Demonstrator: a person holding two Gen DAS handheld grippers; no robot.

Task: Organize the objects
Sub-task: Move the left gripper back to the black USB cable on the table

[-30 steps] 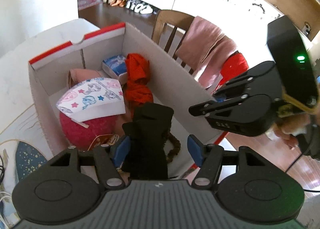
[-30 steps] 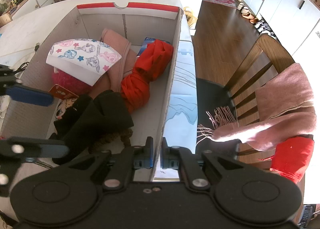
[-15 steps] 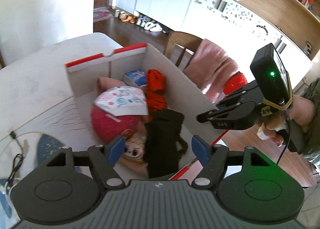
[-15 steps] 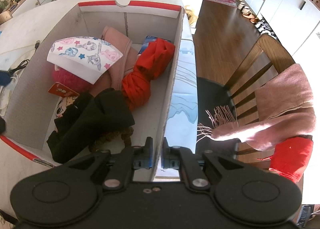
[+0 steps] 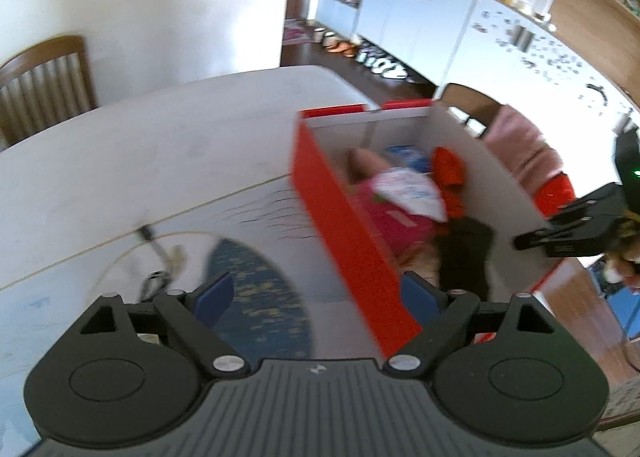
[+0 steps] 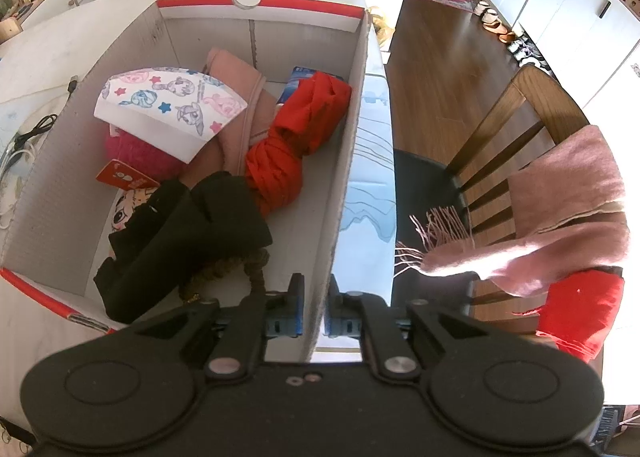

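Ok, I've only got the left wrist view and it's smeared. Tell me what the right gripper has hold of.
Observer: The right gripper is shut on the box, pinching the wall on the chair side at its near end.
Operator: Now tell me what's under the black garment.
Observer: A brown braided cord pokes out from beneath the black garment, on the box floor.
Operator: Describe the chair seat.
Observer: The pink scarf drapes over the chair, with its fringe hanging above the dark seat and a red cloth below it.
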